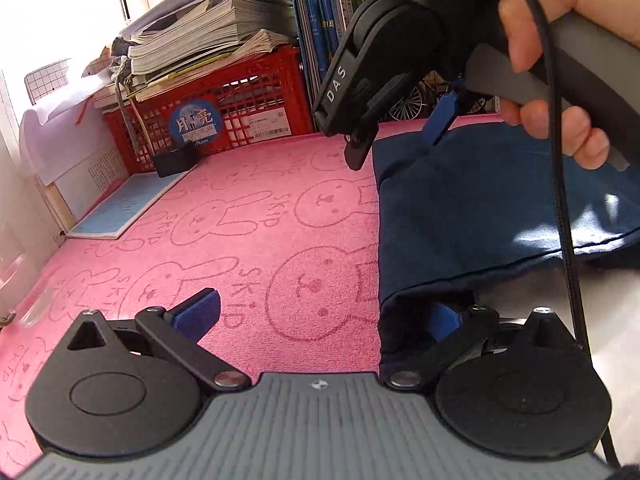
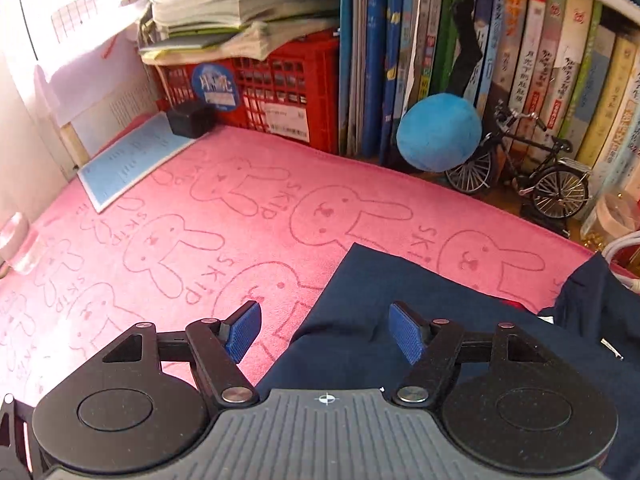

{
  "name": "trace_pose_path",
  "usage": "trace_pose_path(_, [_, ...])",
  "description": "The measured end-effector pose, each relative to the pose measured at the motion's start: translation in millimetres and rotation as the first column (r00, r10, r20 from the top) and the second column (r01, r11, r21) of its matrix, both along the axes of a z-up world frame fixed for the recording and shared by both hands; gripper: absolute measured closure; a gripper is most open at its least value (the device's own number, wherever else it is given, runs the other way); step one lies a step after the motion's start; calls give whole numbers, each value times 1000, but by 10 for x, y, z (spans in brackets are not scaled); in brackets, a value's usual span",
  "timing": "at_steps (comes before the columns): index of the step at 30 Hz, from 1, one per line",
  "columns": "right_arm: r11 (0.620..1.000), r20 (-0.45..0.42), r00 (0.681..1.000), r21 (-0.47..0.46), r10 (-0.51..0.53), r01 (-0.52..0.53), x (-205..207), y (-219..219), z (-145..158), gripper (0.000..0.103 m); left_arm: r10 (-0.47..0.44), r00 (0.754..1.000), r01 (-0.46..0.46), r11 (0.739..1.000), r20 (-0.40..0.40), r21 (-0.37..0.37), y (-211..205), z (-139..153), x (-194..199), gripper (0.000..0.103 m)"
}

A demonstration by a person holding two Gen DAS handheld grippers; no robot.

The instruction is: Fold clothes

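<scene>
Where left wrist view lacks it, blue plush ball (image 2: 439, 132) beside books (image 2: 404, 60)

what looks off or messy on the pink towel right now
The navy garment is only partly folded: in the left wrist view its near edge drapes over one of the left gripper's fingers, and in the right wrist view a loose flap lies bunched at the right. The pink towel itself lies flat.

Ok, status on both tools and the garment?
Left tool open, one finger under navy garment edge. Right tool open above it, holding nothing. Pink towel otherwise unobstructed.
</scene>
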State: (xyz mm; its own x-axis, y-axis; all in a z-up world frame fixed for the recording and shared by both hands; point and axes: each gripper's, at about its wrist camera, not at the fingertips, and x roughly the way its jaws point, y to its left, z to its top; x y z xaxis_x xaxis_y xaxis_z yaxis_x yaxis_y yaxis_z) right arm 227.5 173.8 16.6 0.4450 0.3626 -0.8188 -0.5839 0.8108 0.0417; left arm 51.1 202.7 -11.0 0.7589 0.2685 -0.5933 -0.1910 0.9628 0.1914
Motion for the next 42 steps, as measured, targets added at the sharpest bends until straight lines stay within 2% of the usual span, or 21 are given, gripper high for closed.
trace_pose_path(1, [999, -3, 1000, -39, -16, 16, 45, 78, -98, 38, 2, 1000, -2, 1000, -2, -17, 22, -2, 1, 0])
trace_pose_path(3, [994, 14, 998, -93, -54, 55, 108, 158, -240, 57, 6, 1000, -7, 999, -5, -49, 60, -5, 4, 0])
trace_pose_path(4, [995, 32, 998, -80, -60, 62, 121, 140, -256, 59, 8, 1000, -8, 998, -8, -64, 77, -5, 10, 0])
trace_pose_path(5, [995, 48, 997, -67, -66, 69, 135, 123, -270, 70, 6, 1000, -7, 997, -11, -77, 91, -7, 17, 0])
trace_pose_path(6, [995, 54, 996, -58, -72, 75, 158, 110, -272, 72, 1, 1000, -2, 995, -14, -95, 107, -10, 16, 0])
trace_pose_path(11, [997, 69, 994, 8, -80, 79, 420, 148, -287, 77, -15, 1000, 11, 986, -22, -164, 168, -21, 16, 0])
trace_pose_path(13, [988, 35, 994, 117, -103, 99, 486, 53, -250, 76, -12, 1000, 8, 985, -23, -174, 178, -22, 17, 0])
trace_pose_path(15, [963, -18, 993, 239, -120, 121, 518, -74, -199, 71, -7, 1000, 3, 985, -24, -175, 185, -21, 16, 0])
trace_pose_path(17, [940, -34, 996, 327, -86, 93, 405, -240, -102, 69, -2, 1000, -2, 986, -24, -170, 181, -19, 14, 0])
trace_pose_path(20, [976, -1, 999, 212, -41, 40, 184, -274, 8, 69, 8, 1000, -11, 989, -20, -150, 162, -13, 8, 0])
trace_pose_path(23, [998, 25, 999, 52, 45, -46, -71, -156, -14, 69, 14, 1000, -14, 996, -5, -86, 79, -4, -13, 0])
trace_pose_path(25, [998, 19, 998, 2, 60, -60, -143, -48, -71, 75, -1, 1000, 2, 999, 10, -37, 2, 3, -30, 0])
trace_pose_path(27, [998, 17, 999, -40, 44, -43, -158, 80, -158, 97, -74, 997, 75, 997, 29, -32, -55, 18, -56, 1])
trace_pose_path(29, [999, 17, 1000, -43, 21, -21, -108, 119, -181, 98, -155, 987, 157, 987, 43, -38, -102, 27, -75, 5])
trace_pose_path(32, [1000, -4, 1000, -22, -3, 3, -13, 117, -172, 98, -224, 974, 225, 974, 17, -34, -161, -3, -31, 8])
trace_pose_path(34, [1000, -46, 999, 2, -1, 1, 30, 75, -151, 96, -225, 974, 226, 974, 18, -32, -164, -11, -21, 7])
trace_pose_path(35, [1000, -52, 999, 9, -4, 4, 30, 55, -136, 93, -217, 976, 217, 975, 20, -36, -146, -13, -11, 4])
trace_pose_path(37, [1000, -55, 998, 19, -18, 19, 40, 52, -121, 77, -192, 981, 193, 981, 30, -34, -110, -10, 16, 0])
trace_pose_path(38, [999, -50, 999, 26, -18, 19, 36, 59, -114, 60, -161, 986, 161, 987, 47, 1, -104, 3, 32, 0])
trace_pose_path(39, [999, -44, 999, 32, -18, 20, 33, 68, -107, 47, -132, 989, 129, 991, 64, 40, -101, 14, 48, 0])
trace_pose_path(42, [1000, -29, 999, 27, -14, 15, 27, 133, -109, 44, -110, 990, 90, 971, 83, 220, -188, -13, 101, 0])
